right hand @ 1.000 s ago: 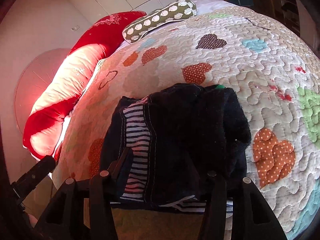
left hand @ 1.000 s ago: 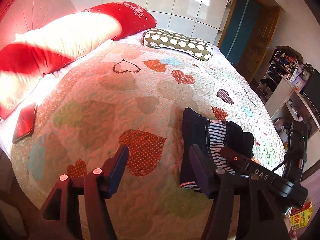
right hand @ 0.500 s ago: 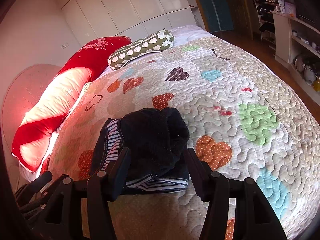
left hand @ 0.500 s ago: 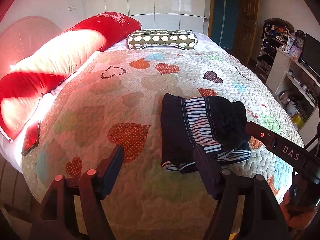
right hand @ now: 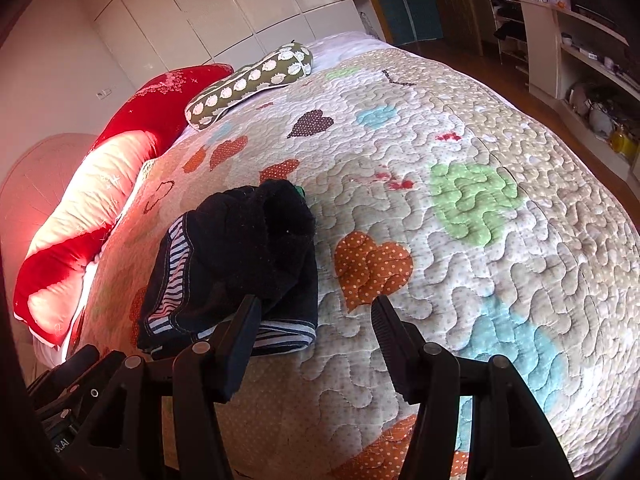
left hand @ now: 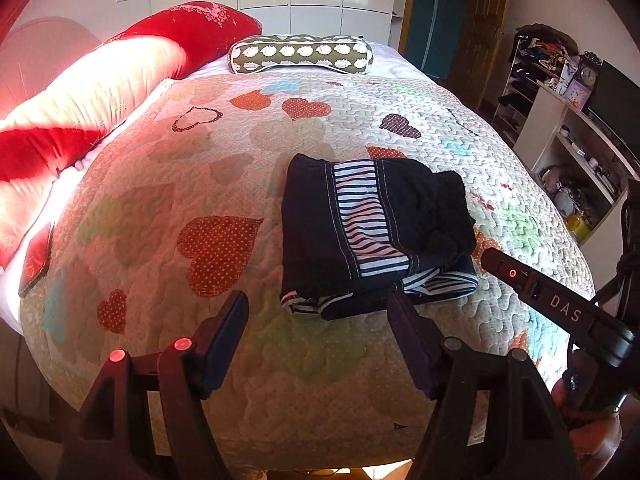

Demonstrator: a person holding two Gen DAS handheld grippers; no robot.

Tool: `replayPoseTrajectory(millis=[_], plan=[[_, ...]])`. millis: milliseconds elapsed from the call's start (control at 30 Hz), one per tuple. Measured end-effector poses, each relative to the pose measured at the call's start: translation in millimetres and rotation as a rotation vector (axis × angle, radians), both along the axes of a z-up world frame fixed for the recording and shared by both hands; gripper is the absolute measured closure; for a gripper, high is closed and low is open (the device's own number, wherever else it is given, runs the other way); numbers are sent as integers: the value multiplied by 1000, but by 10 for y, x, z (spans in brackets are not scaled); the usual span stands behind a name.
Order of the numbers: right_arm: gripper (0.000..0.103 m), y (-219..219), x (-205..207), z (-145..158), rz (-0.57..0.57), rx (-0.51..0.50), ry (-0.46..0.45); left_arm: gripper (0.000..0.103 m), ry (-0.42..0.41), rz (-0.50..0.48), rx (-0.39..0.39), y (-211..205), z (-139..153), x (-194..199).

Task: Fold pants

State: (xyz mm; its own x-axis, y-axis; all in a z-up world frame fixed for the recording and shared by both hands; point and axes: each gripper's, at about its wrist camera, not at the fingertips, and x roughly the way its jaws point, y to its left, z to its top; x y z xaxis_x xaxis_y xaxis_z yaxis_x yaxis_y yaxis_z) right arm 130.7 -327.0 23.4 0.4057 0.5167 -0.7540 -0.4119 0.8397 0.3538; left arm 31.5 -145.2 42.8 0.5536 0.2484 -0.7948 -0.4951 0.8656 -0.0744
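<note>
A bedroom, with a heart-patterned quilt point(left hand: 224, 184) spread over the bed, red and cream bolsters point(left hand: 100, 92) along its 9 o'clock side and a green spotted pillow point(left hand: 300, 54) at 12 o'clock. The pants point(left hand: 368, 232) lie on the quilt as a compact dark bundle with a striped panel on top, the fleecy end lumped up toward 2 o'clock. By the look of it the folding is done or nearly so.

The left gripper point(left hand: 316, 320) hangs just short of the bundle's near edge, its 2 fingers spread wide and holding nothing; the pants sit at its 12 to 1 o'clock, long axis running away from it. The right gripper point(right hand: 314, 322) is likewise spread and empty, with the pants point(right hand: 236, 264) off at its 11 o'clock. Neither touches cloth. Any tidying of the lumpy end would fall more easily to the right gripper, which looks nearer that side.
</note>
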Motion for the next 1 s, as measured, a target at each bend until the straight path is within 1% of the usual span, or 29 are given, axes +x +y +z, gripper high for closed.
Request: replayPoseTrajectory(millis=[300, 1000], plan=[[41, 134, -37, -11, 21, -19, -2, 32, 15, -4, -40, 40, -63, 19], [40, 188, -18, -107, 23, -33, 26, 32, 27, -7, -46, 56, -116, 50]])
